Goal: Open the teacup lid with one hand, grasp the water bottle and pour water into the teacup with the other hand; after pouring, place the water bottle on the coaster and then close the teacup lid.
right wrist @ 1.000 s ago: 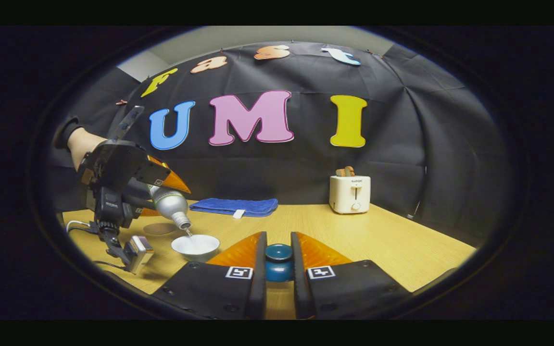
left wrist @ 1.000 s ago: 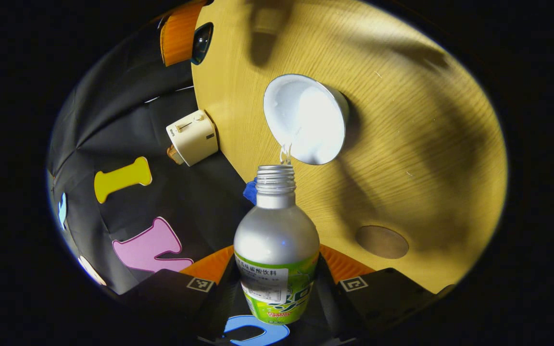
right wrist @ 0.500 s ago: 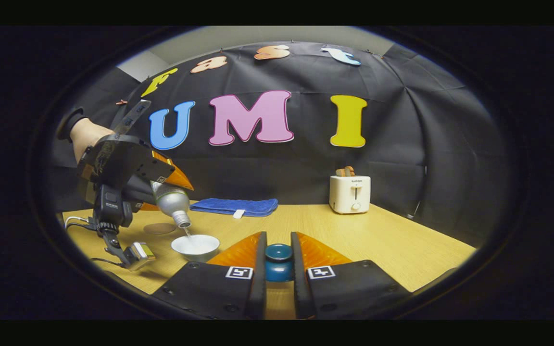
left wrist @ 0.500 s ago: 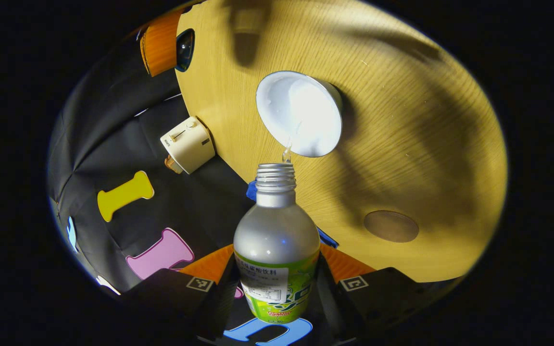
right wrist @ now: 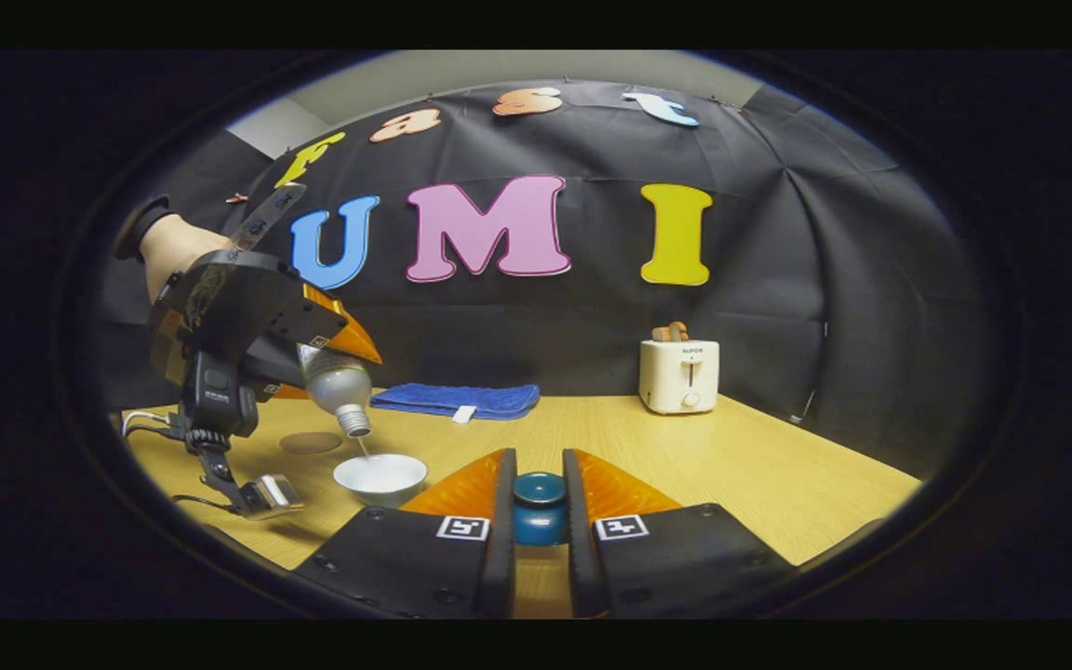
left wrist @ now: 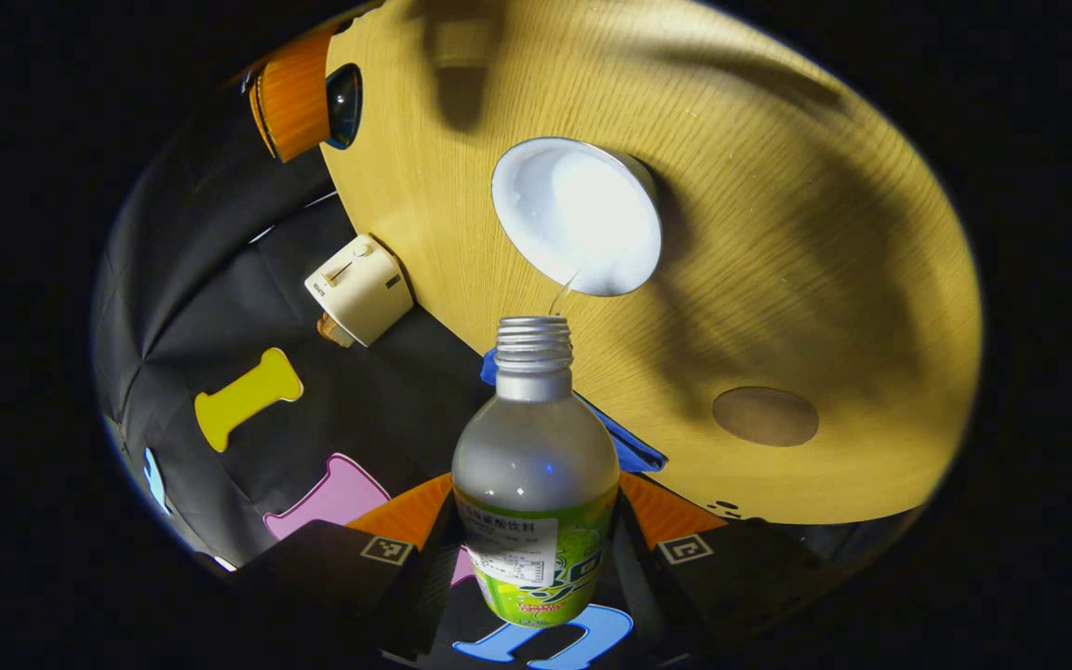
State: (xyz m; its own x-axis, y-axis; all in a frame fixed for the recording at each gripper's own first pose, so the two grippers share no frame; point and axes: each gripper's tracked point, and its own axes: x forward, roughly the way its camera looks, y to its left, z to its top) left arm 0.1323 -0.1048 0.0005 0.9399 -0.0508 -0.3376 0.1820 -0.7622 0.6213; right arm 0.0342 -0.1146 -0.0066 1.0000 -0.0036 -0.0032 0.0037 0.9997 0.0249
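Left gripper view: I look down on the big yellow wooden table (left wrist: 806,233). My left gripper (left wrist: 536,549) is squeezed shut on the silver metal water bottle with the green label (left wrist: 536,465), one finger on each side of the label. The bottle is tipped with its open mouth pointing down, just above the white round teacup (left wrist: 578,219). A thin bit of water runs from the mouth to the near edge of the cup. The round brown coaster (left wrist: 765,416) lies on the table near the cup, and nothing sits on it yet.

In the right gripper view, my right gripper (right wrist: 539,516) is shut on the small dark blue lid knob (right wrist: 539,507), held off to the side, well apart from the cup. My left hand (right wrist: 173,251) is up high and bent over, so the bottle leans down at the cup.

I think the bottle is smooth and slippery, and it gets lighter as the water goes out. Holding it round the middle, on the label, seems best. The cup and its lid look like they could break, so I should set things down softly. I think the pouring is nearly done. The bottle must go to the coaster next, then the lid goes back on.
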